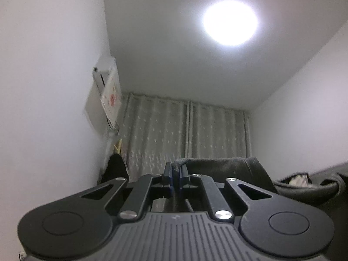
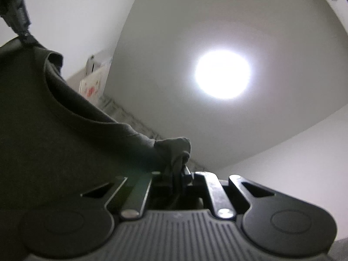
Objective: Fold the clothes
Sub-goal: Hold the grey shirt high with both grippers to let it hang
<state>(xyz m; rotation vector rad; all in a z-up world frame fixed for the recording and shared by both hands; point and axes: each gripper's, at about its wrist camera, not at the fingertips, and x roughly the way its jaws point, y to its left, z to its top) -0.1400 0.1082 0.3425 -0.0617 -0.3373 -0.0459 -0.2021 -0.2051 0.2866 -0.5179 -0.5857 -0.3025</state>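
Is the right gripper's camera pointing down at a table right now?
No: the right gripper, shut on the dark garment, faces up at the white ceiling and its round ceiling light.

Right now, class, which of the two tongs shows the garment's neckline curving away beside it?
The right tongs: in its view the dark grey garment sweeps leftward with the collar's curve showing. The left tongs shows only a bunched edge.
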